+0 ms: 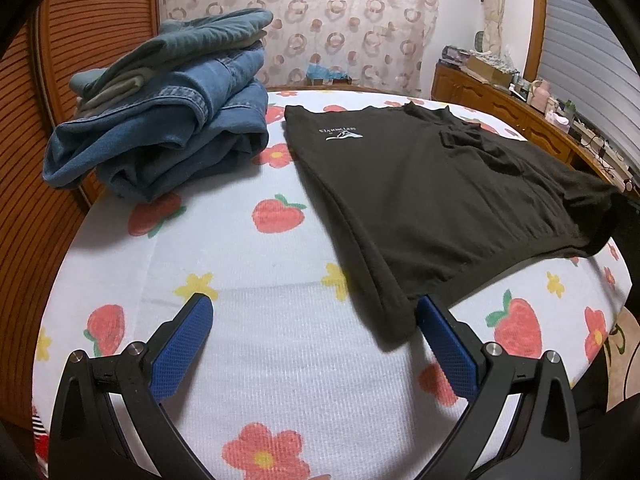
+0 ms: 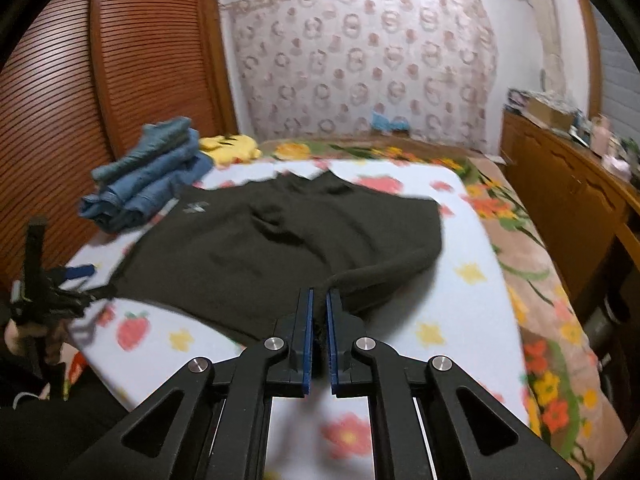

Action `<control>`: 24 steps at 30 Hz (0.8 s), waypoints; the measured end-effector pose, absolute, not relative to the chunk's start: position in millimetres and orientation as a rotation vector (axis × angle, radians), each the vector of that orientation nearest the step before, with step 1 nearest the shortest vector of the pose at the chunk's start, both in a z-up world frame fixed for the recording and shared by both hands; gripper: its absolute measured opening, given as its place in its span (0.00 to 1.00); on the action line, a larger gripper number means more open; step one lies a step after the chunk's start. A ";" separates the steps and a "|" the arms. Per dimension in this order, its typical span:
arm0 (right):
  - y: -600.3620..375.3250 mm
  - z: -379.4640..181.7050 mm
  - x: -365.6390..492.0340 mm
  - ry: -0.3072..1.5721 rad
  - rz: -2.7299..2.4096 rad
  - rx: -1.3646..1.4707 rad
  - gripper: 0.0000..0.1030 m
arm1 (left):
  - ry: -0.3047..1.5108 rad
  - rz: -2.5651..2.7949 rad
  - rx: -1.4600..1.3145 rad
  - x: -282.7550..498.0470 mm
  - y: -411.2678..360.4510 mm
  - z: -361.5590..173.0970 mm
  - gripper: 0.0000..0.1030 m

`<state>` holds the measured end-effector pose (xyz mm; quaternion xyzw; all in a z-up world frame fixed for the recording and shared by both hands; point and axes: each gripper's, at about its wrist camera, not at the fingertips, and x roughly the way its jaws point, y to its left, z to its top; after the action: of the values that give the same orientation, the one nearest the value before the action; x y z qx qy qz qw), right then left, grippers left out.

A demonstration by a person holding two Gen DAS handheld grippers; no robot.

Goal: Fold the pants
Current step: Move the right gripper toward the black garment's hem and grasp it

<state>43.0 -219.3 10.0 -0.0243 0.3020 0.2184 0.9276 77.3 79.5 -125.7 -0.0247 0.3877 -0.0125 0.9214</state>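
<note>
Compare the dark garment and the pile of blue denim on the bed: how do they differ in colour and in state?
The dark garment is near-black; the denim pile is blue. The dark garment lies spread flat in one layer; the denim pile is folded and stacked high. The right gripper pinches the dark garment's edge; nothing touches the denim pile. Both rest on the strawberry-print cover.

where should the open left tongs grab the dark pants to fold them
Grab the near-left corner of the dark pants, coming from the near edge of the bed. That corner lies flat between the open left tongs, while the right tongs already pinch the opposite near corner.
</note>
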 end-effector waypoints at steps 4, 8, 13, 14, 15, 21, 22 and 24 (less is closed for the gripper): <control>-194.9 16.1 42.8 0.588 0.522 -0.078 0.06 | 0.793 -0.030 -0.064 76.6 81.5 -124.7 0.99; -171.3 17.2 40.4 0.573 0.596 -0.112 0.06 | 0.782 -0.030 -0.070 72.4 84.1 -121.0 0.99; -157.3 20.8 41.1 0.565 0.680 -0.147 0.06 | 0.761 -0.022 -0.066 68.2 88.0 -112.9 0.99; -157.6 21.2 41.1 0.565 0.698 -0.151 0.06 | 0.758 -0.020 -0.066 67.3 89.0 -111.8 0.99; -153.0 20.5 38.8 0.565 0.720 -0.156 0.06 | 0.752 -0.016 -0.066 66.1 90.7 -109.4 0.99; -146.8 24.1 48.3 0.571 0.825 -0.203 0.06 | 0.737 -0.005 -0.069 62.0 96.3 -102.2 0.99; -151.2 24.0 56.1 0.577 0.832 -0.209 0.06 | 0.735 -0.005 -0.070 62.7 97.0 -101.8 0.99; -156.4 20.3 63.4 0.595 0.842 -0.211 0.06 | 0.733 -0.006 -0.070 62.9 97.4 -100.9 0.99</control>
<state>63.4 -156.5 20.3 -0.1007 0.2838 0.4021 0.8647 62.9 97.4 -100.9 -0.0344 0.3583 -0.0027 0.9330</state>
